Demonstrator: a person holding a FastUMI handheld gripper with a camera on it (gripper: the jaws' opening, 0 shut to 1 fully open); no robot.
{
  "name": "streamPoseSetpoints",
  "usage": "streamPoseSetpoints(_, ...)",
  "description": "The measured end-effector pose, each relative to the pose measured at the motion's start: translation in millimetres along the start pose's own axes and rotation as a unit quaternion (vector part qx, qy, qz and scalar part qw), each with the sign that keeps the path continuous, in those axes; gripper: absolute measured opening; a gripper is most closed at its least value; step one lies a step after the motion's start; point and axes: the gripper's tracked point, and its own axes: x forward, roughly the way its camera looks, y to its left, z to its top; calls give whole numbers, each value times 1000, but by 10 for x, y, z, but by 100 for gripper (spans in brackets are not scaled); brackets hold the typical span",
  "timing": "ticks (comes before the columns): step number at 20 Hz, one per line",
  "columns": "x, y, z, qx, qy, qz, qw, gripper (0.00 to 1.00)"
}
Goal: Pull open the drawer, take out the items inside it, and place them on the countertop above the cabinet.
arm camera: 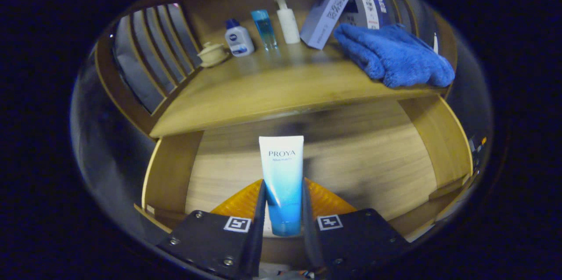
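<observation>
Tool (283, 203): clamped on the tube, both fingers pressing its sides.
Tube (282, 174): upright over the open drawer (377, 161), below the table (272, 91).
Towel (395, 54): on the table.

A white tube (281, 183) fading to blue sits between orange ribbed fingers (239, 203) on black mounts with black-and-white square tags; the drawer (373, 161) and counter (263, 87) are light wood, the towel (395, 56) deep blue
</observation>
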Motion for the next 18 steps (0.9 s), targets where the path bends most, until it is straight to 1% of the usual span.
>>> streamPoseSetpoints(3,-229,94,8,0,-47,24,999,40)
streamPoseSetpoints(6,-500,201,183,-9,-113,40,993,41)
streamPoseSetpoints(9,-806,217,469,-18,-194,31,980,41)
streamPoseSetpoints(12,-1162,241,828,-28,-269,17,962,40)
streamPoseSetpoints(14,-1321,268,1052,-46,-298,1,953,40)
streamPoseSetpoints(15,-1350,320,1159,-53,-304,0,951,40)
streamPoseSetpoints(18,-1477,487,1579,-37,-330,13,943,40)
